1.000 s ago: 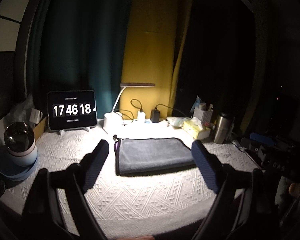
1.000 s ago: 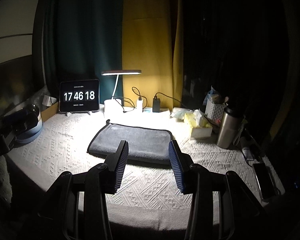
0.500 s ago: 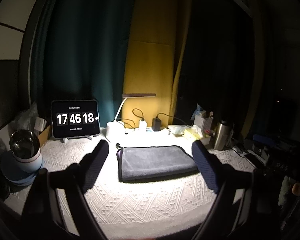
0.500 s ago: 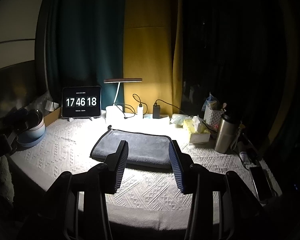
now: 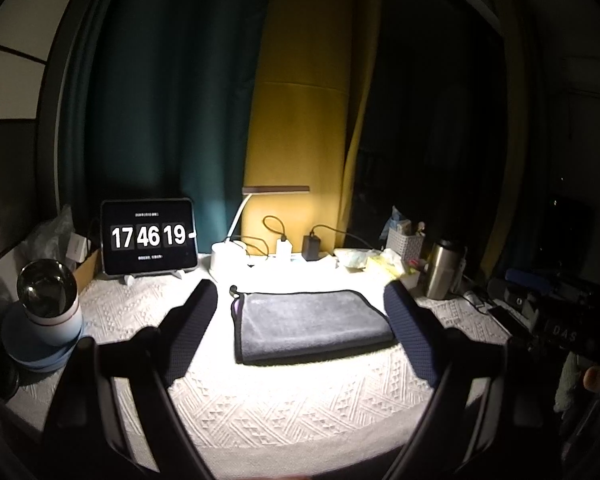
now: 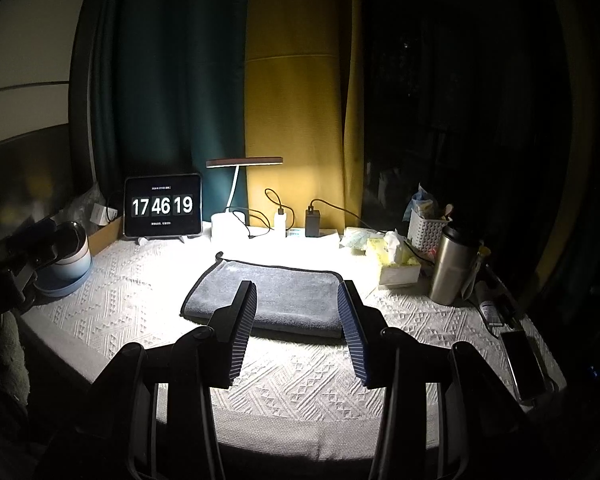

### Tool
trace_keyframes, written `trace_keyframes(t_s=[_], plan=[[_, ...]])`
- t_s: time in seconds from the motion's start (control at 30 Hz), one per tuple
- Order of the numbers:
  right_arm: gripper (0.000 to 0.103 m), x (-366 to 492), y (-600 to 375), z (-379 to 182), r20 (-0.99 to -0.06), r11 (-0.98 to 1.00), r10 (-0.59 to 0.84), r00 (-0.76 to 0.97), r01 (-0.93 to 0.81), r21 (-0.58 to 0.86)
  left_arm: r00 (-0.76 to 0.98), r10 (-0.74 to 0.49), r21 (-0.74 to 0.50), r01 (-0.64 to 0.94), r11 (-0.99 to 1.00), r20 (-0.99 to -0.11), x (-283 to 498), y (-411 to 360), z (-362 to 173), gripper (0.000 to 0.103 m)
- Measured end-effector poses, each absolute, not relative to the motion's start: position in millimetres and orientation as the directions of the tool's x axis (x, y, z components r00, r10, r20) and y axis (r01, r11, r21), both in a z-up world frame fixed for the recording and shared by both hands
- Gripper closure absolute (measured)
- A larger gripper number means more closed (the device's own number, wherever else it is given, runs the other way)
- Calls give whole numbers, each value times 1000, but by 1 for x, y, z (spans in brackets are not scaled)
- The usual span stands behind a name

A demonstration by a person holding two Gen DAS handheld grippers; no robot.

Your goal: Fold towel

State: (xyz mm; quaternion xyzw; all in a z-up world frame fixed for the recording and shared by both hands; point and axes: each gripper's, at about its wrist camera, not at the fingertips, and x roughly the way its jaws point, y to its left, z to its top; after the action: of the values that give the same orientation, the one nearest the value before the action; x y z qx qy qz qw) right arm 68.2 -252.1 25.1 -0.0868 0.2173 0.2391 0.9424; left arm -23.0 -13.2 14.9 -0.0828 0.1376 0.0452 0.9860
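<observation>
A grey towel (image 5: 312, 322) with a dark hem lies folded flat in the middle of the white textured tablecloth (image 5: 284, 396). It also shows in the right wrist view (image 6: 296, 294). My left gripper (image 5: 300, 300) is open wide and empty, held above the table's front edge, short of the towel. My right gripper (image 6: 296, 290) is open and empty, held above the front edge, with the towel's near fold seen between its fingers.
A tablet clock (image 5: 149, 236) and desk lamp (image 5: 236, 254) stand at the back. A blue-white jar (image 5: 46, 320) sits left. A tissue box (image 6: 396, 266), steel tumbler (image 6: 452, 268), white basket (image 6: 426, 232) and phone (image 6: 526, 364) crowd the right side.
Both grippers have drawn back and tilted up slightly, so the towel sits lower and smaller in view. The clock has ticked from 18 to 19. The towel has not moved.
</observation>
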Motion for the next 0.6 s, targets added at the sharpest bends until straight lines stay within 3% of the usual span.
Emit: trace_keyframes(t_s=[0.6], plan=[[58, 70, -251, 22, -463, 874, 406, 787, -484, -56, 954, 60, -154, -109, 982, -293, -18, -14, 13, 17]])
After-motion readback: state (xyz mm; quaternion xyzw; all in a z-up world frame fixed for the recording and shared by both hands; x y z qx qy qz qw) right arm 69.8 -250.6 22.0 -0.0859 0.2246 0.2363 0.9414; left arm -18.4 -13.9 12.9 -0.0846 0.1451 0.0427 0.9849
